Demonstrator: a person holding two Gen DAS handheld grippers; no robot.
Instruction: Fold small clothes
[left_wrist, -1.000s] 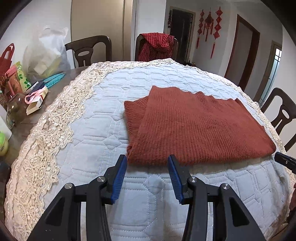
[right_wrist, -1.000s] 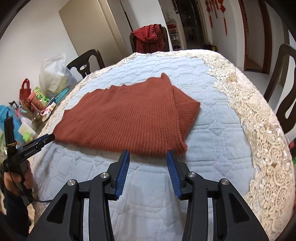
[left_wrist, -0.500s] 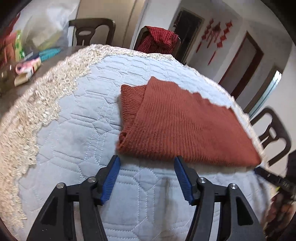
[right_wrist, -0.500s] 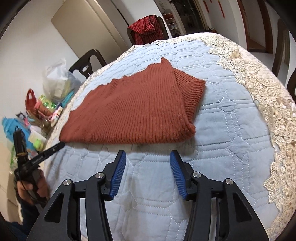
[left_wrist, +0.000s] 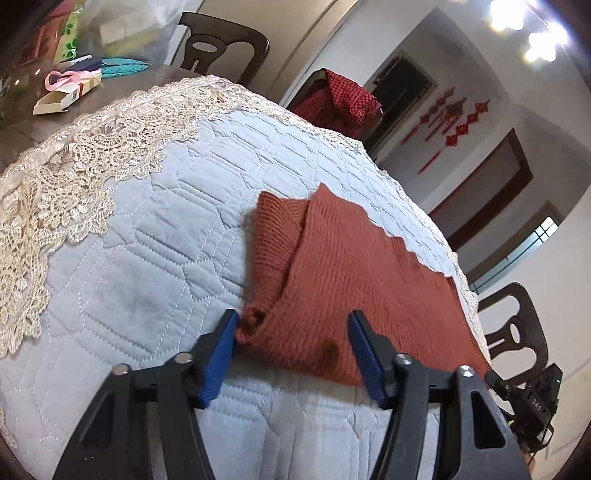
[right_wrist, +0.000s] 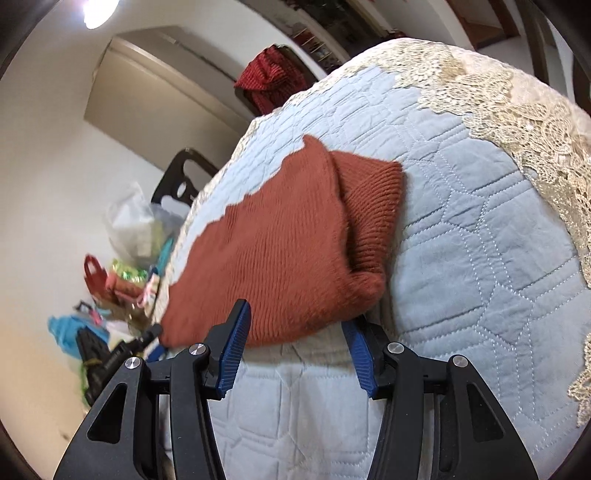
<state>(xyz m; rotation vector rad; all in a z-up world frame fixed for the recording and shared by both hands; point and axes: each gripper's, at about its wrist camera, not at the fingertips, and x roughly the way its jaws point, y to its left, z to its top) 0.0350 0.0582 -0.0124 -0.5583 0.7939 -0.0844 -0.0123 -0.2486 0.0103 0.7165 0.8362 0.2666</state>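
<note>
A rust-red knit sweater (left_wrist: 369, 266) lies folded flat on the quilted pale-blue cover (left_wrist: 140, 280). My left gripper (left_wrist: 292, 314) straddles its near left corner. The jaws are closing, with the left pad (left_wrist: 221, 350) touching the rolled corner and the right pad (left_wrist: 365, 358) at the edge, not pressing. In the right wrist view, the sweater (right_wrist: 280, 229) has its near right corner between the jaws of my right gripper (right_wrist: 295, 315). That gripper is open, and the knit overlaps the right pad's tip. Each gripper shows at the other view's edge.
Cream lace (left_wrist: 85, 162) borders the cover (right_wrist: 480, 229). Dark wooden chairs (left_wrist: 221, 40) ring the table, one draped with a red checked cloth (left_wrist: 340, 99). A cardboard box (left_wrist: 66, 96), bags and small clutter (right_wrist: 129, 266) sit on the bare wood to the left.
Both grippers have moved forward and down to the sweater's near edge and rolled, tilting the views. The corners now lie between the jaws. The left jaws widened, then narrowed.
</note>
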